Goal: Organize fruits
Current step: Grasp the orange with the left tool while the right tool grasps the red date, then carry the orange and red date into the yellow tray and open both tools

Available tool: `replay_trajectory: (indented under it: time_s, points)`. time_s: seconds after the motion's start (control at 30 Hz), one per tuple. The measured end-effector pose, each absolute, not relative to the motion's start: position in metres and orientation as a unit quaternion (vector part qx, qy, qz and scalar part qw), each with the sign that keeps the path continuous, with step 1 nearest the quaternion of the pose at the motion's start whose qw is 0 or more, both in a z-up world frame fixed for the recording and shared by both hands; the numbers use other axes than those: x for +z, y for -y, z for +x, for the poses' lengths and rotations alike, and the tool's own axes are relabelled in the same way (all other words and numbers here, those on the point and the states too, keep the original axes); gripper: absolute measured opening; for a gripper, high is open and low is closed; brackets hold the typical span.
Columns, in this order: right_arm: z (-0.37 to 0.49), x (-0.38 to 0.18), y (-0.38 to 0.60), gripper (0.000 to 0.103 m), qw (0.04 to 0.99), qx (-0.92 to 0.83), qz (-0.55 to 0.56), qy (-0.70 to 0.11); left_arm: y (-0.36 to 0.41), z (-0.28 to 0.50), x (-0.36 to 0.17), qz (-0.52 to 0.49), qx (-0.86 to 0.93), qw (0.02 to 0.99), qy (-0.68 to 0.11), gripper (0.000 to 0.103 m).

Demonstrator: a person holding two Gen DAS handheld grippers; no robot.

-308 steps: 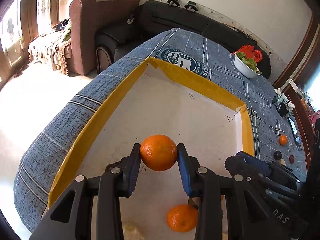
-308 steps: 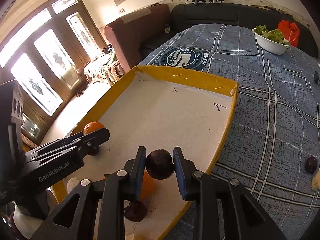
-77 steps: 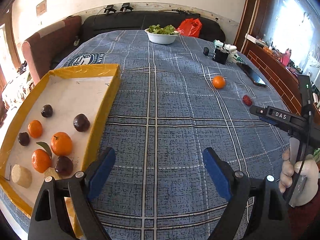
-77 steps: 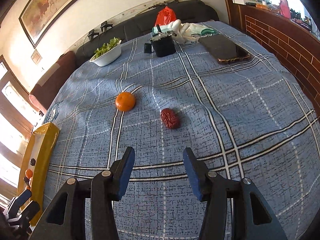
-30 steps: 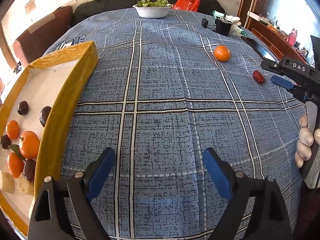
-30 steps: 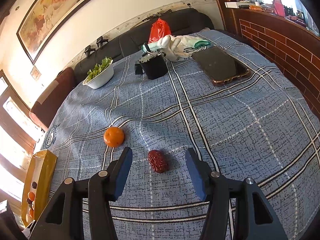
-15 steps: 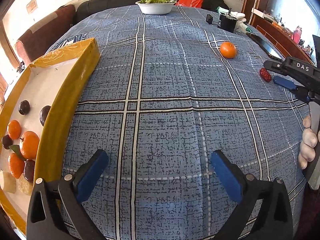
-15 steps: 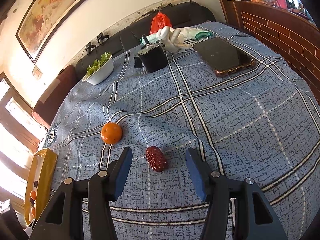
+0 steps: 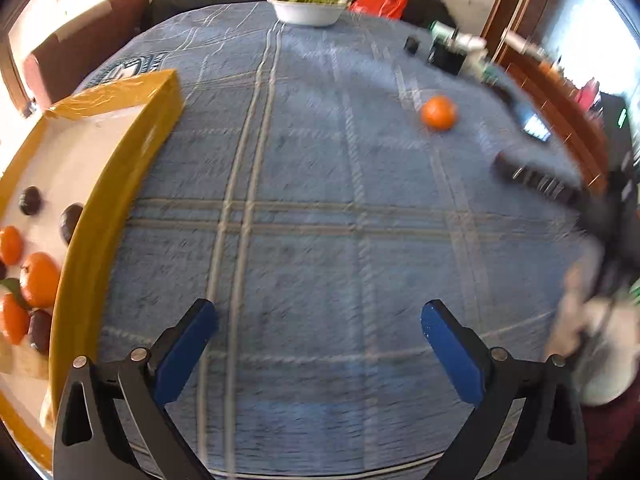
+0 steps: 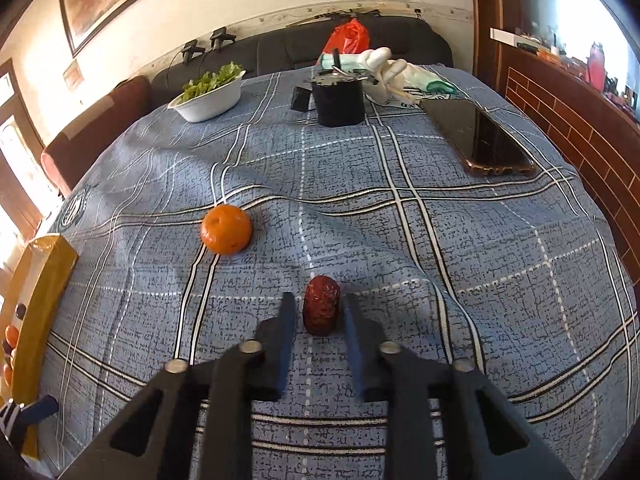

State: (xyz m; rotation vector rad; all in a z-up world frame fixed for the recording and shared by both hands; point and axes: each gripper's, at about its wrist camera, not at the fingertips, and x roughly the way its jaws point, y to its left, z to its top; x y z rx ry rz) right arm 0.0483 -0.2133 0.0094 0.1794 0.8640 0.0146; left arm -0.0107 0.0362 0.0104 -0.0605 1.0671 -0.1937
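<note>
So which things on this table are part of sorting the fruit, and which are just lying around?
Part of the job: red date between the right tongs, loose orange, yellow-edged tray.

Just lying about: salad bowl, phone, black container, red bag.

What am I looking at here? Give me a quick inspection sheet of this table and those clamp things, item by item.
Surface: table under a blue plaid cloth, somewhat rumpled.
Job's things: orange and red date loose on the cloth; yellow-rimmed tray at the left edge holds oranges and dark fruits.
Clutter: bowl of greens, black container, phone, white bag, red bag.
Grippers: right gripper has just closed around the date; left gripper wide open, nothing between its jaws.
Cables: thin wires along the back wall behind the sofa.
Surroundings: dark sofa, framed picture, brick ledge at the right.
</note>
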Motion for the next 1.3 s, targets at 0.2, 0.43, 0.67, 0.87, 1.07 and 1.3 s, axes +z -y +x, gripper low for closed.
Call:
replay_trajectory:
  time_s: [0.2, 0.43, 0.67, 0.87, 1.07, 1.3]
  points:
    - [0.042, 0.015, 0.224, 0.019, 0.906, 0.01, 0.116, -0.406, -0.014, 0.029, 0.048, -0.054, -0.124, 0.872, -0.471, 0.102]
    - [0.042, 0.014, 0.251, 0.02, 0.887, 0.023, 0.202, -0.414, 0.041, 0.098, 0.043, -0.026, -0.156, 0.87, -0.467, 0.088]
    - [0.041, 0.012, 0.268, 0.02, 0.876, 0.018, 0.245, -0.415, 0.085, 0.13, 0.021, 0.024, -0.167, 0.869, -0.465, 0.071]
    - [0.041, 0.014, 0.269, 0.02, 0.876, 0.019, 0.249, -0.412, 0.104, 0.14, 0.006, 0.083, -0.161, 0.871, -0.457, 0.07]
    - [0.042, 0.014, 0.267, 0.02, 0.878, 0.019, 0.24, -0.415, 0.106, 0.135, 0.004, 0.079, -0.175, 0.868, -0.458, 0.034]
    - [0.039, 0.018, 0.27, 0.02, 0.875, 0.068, 0.275, -0.393, 0.084, 0.121, 0.018, 0.032, -0.177, 0.869, -0.462, 0.034]
